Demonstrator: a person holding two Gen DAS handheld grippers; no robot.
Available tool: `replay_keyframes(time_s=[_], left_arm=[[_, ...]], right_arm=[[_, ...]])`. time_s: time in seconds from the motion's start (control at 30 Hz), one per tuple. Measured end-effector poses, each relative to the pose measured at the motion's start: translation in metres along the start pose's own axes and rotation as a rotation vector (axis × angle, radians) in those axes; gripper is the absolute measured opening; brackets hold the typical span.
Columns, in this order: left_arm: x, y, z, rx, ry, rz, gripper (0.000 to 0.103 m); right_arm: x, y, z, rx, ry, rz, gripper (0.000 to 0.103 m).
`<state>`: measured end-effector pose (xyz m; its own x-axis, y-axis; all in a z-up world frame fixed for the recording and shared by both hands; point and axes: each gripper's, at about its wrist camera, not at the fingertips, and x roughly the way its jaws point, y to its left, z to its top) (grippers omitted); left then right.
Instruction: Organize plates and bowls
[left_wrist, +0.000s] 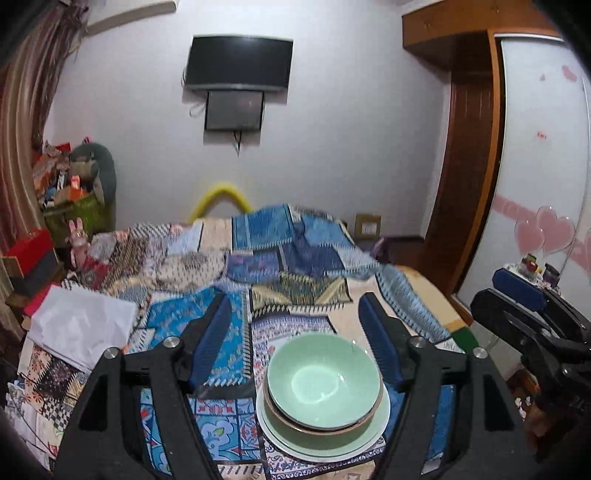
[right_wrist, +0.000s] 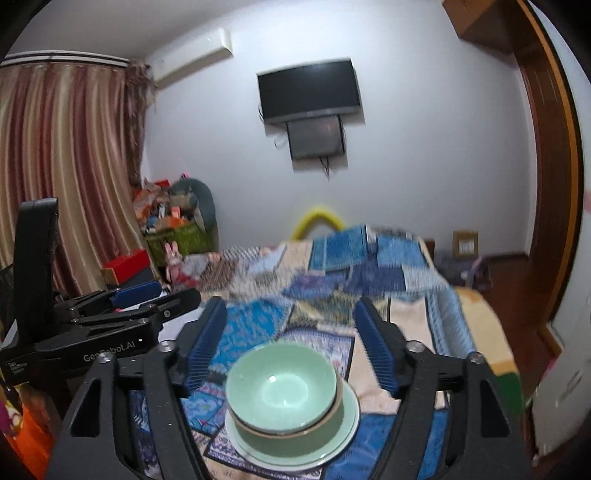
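Two pale green glazed ceramic bowls (left_wrist: 323, 384) sat nested on stacked green plates (left_wrist: 325, 439) — left gripper (left_wrist: 295, 332) and right gripper (right_wrist: 291, 339) both gaped apart, empty, above the patchwork quilt (left_wrist: 207, 258).

Two bowls (left_wrist: 323, 384), two plates (left_wrist: 364, 434)

Both cameras ride just behind their tongs, looking forward and slightly down across the bed (left_wrist: 295, 258) toward the far wall with the TV (left_wrist: 239, 62). The left view sits close above the bowls (left_wrist: 323, 384), with the right tongs (left_wrist: 524, 299) at its right edge. The right view looks from beside it, the left tongs (right_wrist: 147, 295) at its left edge. They share bowls, bed, TV and wall.
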<state>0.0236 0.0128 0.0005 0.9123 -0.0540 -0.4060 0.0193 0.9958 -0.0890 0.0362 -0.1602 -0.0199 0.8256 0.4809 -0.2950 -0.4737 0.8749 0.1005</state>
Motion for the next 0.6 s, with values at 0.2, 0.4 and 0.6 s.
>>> replay_keyframes(time_s=[0.2, 0.4, 0.6], left_arm=[[-0.032, -0.002, 0.006, 0.01, -0.095, 0.008, 0.093], [-0.05, -0.002, 0.008, 0.008, -0.154, 0.019, 0.102], [-0.055, 0.0, 0.008, 0.006, -0.166, 0.023, 0.103]], right_arm=[[-0.005, 0.005, 0.004, -0.004, -0.045, 0.007, 0.086], [-0.01, 0.005, 0.005, -0.001, -0.07, -0.001, 0.098], [-0.018, 0.008, 0.005, 0.001, -0.092, -0.005, 0.103]])
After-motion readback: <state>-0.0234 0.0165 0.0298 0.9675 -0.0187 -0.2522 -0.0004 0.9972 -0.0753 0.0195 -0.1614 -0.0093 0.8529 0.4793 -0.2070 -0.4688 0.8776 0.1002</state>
